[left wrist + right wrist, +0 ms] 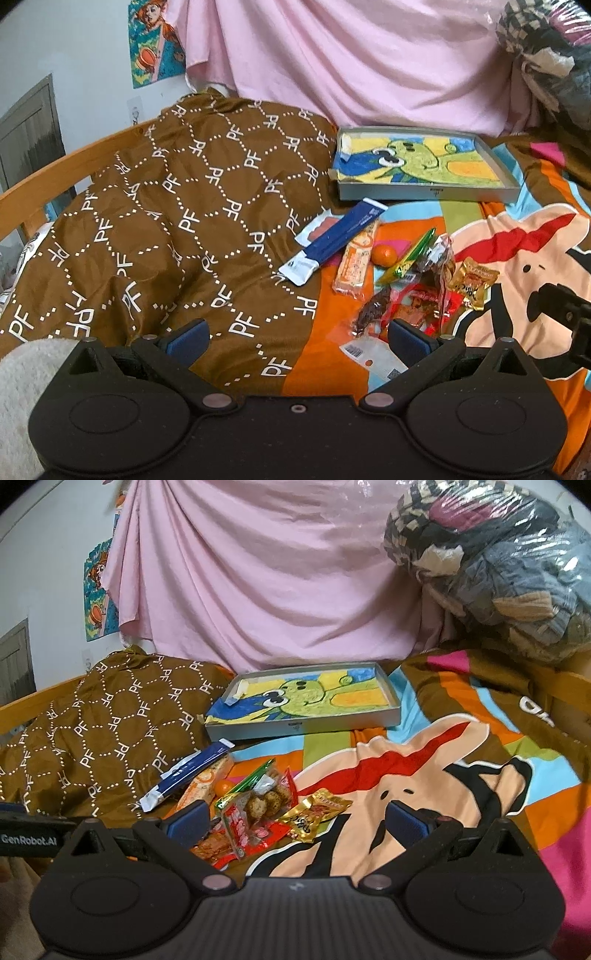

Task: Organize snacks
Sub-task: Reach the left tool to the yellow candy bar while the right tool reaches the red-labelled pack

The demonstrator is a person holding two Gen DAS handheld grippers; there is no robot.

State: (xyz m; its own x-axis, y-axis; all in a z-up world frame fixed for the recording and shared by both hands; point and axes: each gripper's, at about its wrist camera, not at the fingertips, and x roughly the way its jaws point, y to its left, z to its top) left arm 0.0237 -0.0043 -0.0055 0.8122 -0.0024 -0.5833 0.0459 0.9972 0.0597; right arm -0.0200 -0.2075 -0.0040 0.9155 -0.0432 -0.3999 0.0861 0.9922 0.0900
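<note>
1. Pink cloth (266, 590) is hanging behind a bed where a brown quilt (155, 236) is bunching beside a bright cartoon blanket (443, 768).
2. A grey tray (391, 716) lined with a cartoon towel is lying at the back.
3. Snack packets are sitting heaped in front of it: a blue packet (332, 240), a gold packet (314, 814), a small orange (384, 254).
4. The left gripper (295, 338) and the right gripper (295, 818) are both hovering spread wide, gripping nothing.
</note>
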